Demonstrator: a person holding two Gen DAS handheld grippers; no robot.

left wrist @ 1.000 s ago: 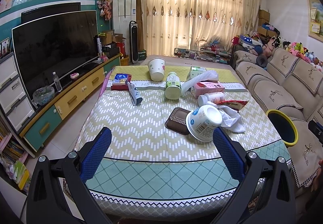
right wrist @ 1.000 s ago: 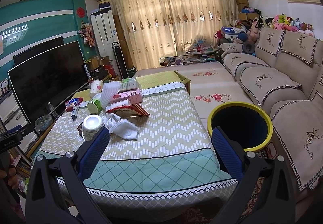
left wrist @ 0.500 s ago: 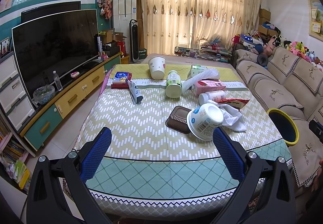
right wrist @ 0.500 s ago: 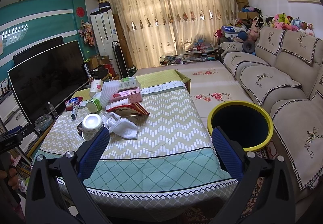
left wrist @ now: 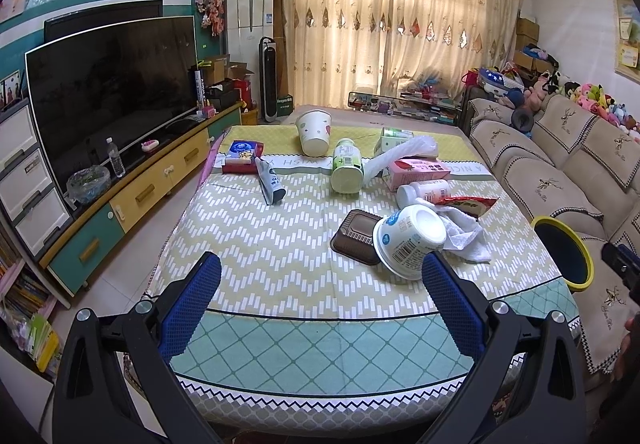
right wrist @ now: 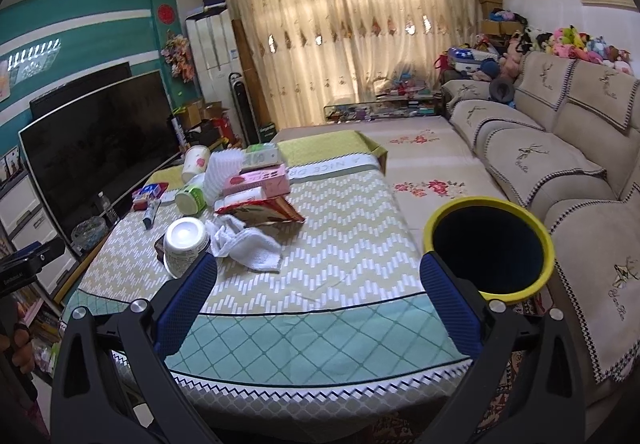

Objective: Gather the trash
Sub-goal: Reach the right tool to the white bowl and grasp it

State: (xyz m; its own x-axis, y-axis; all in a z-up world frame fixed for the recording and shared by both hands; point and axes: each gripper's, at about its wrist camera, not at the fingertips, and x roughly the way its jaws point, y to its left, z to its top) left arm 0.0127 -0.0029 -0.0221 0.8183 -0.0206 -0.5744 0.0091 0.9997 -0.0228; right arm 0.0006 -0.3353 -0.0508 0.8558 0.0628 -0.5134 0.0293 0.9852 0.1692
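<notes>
Tablecloth [left wrist: 280,244] holds a tipped bowl [left wrist: 408,240] just beyond the left tool [left wrist: 320,296]; both tools gape, empty.

Bare cloth fronts the desk [left wrist: 256,244]; a tipped cup [left wrist: 408,240], towel [left wrist: 464,236] and cartons [left wrist: 420,172] crowd its right, beside the bin [right wrist: 490,244].

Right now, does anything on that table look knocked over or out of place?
Yes. The white tub lies tipped on its side against a brown tray, and the green bottle and paper cup also lie toppled.
</notes>
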